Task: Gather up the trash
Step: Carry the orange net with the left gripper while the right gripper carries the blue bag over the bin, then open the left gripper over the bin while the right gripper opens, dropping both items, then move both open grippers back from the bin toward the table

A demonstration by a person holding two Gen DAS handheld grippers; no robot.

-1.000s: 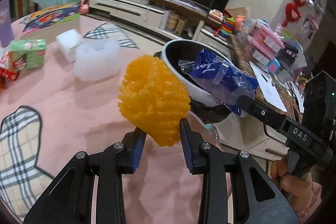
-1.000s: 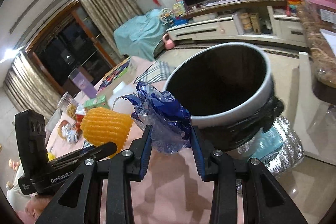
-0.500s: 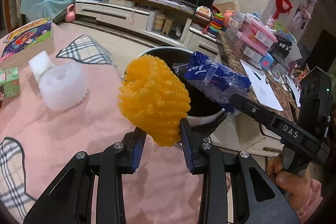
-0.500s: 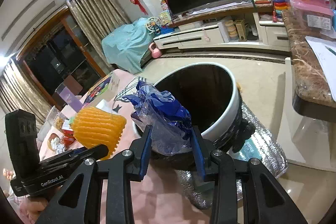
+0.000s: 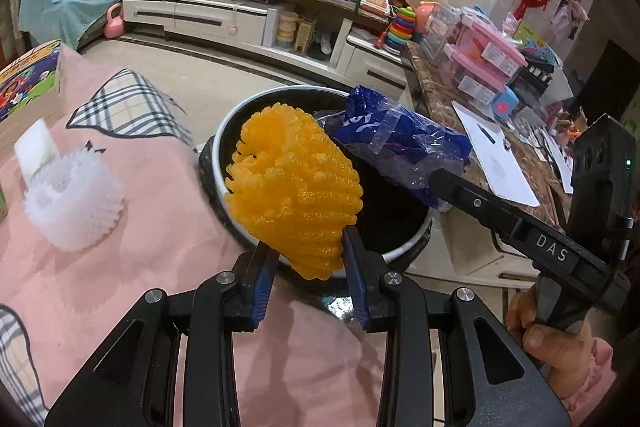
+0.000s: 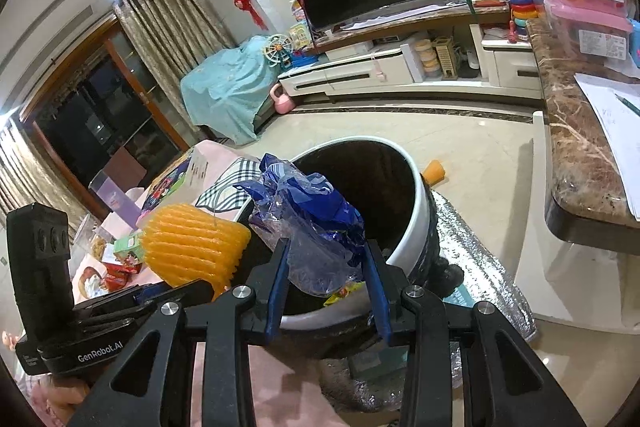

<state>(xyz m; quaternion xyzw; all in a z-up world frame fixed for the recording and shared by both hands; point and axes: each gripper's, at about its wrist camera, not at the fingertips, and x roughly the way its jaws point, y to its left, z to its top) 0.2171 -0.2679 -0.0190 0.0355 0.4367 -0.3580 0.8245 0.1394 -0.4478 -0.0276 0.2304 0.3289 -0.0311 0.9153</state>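
Observation:
My left gripper (image 5: 308, 267) is shut on an orange foam fruit net (image 5: 294, 187), held up over the near rim of a round bin (image 5: 404, 247) with a white rim and dark inside. My right gripper (image 6: 326, 275) is shut on a crumpled blue and clear plastic wrapper (image 6: 308, 215), which hangs over the bin (image 6: 412, 227) mouth. In the left wrist view the wrapper (image 5: 396, 143) and the right gripper's black arm come in from the right. In the right wrist view the orange net (image 6: 192, 247) shows at the left. Small scraps lie in the bin's bottom.
A white foam net (image 5: 72, 203) and a white block (image 5: 34, 149) lie on the pink tablecloth (image 5: 140, 259) to the left. Boxes and snack packets (image 6: 120, 259) sit further back. A marble counter (image 6: 576, 163) with papers stands right of the bin. A silver mat (image 6: 480, 267) lies under the bin.
Both grippers have moved towards the bin with their loads, so the bin now lies right under the orange net and the wrapper. Neither grip has changed.

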